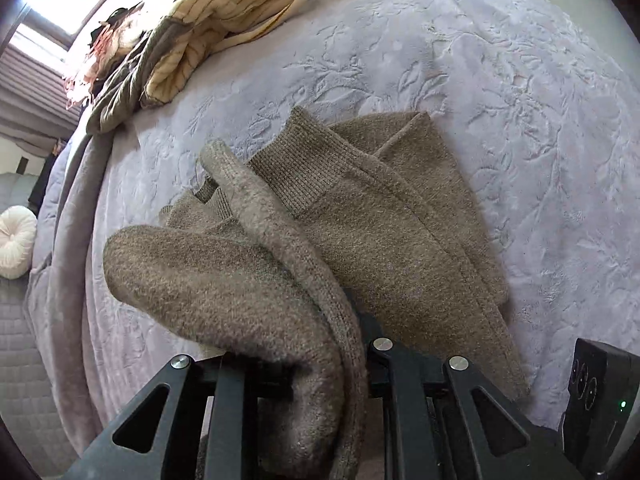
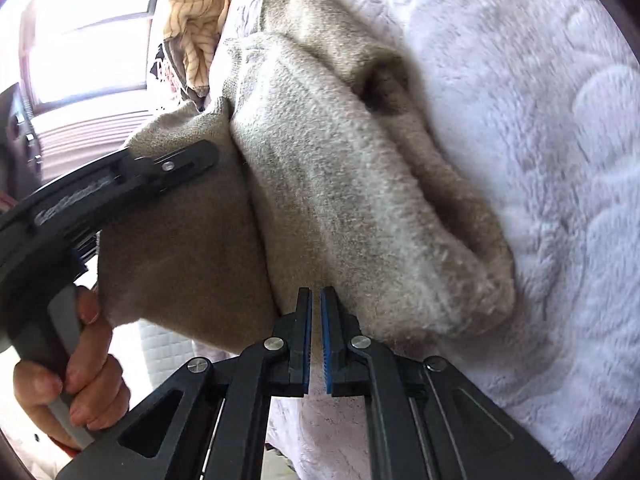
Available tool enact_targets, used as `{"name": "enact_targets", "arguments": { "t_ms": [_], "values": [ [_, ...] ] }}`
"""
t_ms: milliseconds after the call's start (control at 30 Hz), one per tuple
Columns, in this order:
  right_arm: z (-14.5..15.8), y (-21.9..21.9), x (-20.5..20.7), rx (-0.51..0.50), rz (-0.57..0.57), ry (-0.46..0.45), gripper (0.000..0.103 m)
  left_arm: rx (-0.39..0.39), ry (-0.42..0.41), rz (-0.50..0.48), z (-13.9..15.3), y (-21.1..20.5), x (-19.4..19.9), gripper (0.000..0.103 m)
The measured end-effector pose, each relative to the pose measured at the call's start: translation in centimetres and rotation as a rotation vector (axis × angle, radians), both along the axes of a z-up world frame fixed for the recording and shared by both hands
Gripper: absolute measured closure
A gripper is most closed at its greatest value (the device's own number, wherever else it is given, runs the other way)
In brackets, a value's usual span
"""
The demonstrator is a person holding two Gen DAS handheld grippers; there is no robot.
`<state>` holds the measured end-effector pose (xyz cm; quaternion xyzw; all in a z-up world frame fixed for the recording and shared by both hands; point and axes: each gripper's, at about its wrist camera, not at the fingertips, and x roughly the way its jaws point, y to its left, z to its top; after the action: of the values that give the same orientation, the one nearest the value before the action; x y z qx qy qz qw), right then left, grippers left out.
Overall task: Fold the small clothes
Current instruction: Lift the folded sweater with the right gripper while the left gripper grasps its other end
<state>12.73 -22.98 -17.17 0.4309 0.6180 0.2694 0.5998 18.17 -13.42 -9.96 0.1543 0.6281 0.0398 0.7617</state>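
One brown sweater (image 1: 360, 216) on one lilac blanket (image 1: 500, 100), and that sweater shows one ribbed cuff (image 1: 296, 160) from the left wrist view. Two grippers: the left gripper (image 1: 352, 320) and the right gripper (image 2: 316, 320). One hand (image 2: 76, 368) in sight, on the left gripper's handle. At the far edge, a pile of clothes: one cream striped garment (image 1: 224, 12), one olive garment (image 1: 120, 96), and a darker patterned bit (image 1: 108, 48) I can't count apart. One round white cushion (image 1: 14, 240). One black box (image 1: 600, 392) with one green light
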Motion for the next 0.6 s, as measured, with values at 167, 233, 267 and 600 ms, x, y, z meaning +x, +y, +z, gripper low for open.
{"name": "enact_targets", "arguments": {
  "t_ms": [167, 233, 267, 600],
  "values": [
    [0.0, 1.3, -0.7, 0.014, 0.000, 0.005, 0.098, -0.145, 0.047, 0.005, 1.3, 1.2, 0.1, 0.083],
    [0.1, 1.1, -0.2, 0.012, 0.004, 0.000, 0.098, -0.249, 0.042, 0.018, 2.1, 2.1, -0.1, 0.071],
    [-0.2, 1.2, 0.4, 0.012, 0.004, -0.001, 0.098, -0.285, 0.031, 0.017, 2.6, 2.3, -0.2, 0.069],
    [-0.1, -1.9, 0.2, 0.140, -0.111, 0.043, 0.073, -0.516, -0.248, 0.096, 7.9, 8.4, -3.4, 0.011]
  ]
}}
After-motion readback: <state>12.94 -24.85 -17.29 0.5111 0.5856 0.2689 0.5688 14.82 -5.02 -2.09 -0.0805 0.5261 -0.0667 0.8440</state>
